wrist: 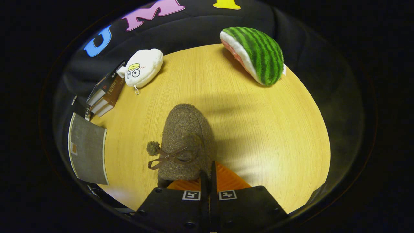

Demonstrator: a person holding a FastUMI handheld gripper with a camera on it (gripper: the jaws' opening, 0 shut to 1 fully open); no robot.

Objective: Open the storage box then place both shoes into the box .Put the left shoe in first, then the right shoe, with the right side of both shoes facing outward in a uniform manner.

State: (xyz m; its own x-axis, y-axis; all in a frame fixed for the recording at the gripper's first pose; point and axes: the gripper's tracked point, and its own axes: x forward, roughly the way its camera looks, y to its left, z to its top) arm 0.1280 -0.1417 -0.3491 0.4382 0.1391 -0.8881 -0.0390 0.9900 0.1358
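Observation:
A brown fuzzy shoe (186, 139) with a bow and pompom on top points its toe away from me over the wooden table (258, 129). My gripper (208, 173) is shut on the shoe's heel-end rim, its fingers (228, 179) almost together with the thin edge pinched between them. The shoe's heel is hidden behind the fingers. Whether the sole rests on the table or hangs just above it is unclear. A grey storage box (87, 149) with a pale rim stands to the left of the shoe at the table's edge; I cannot tell if it stands open.
A stack of books (108, 92) lies beyond the grey box. A white plush toy (144, 68) sits next to the books at the far left. A watermelon-slice plush (257, 53) lies at the far right. Bare wood stretches to the right of the shoe.

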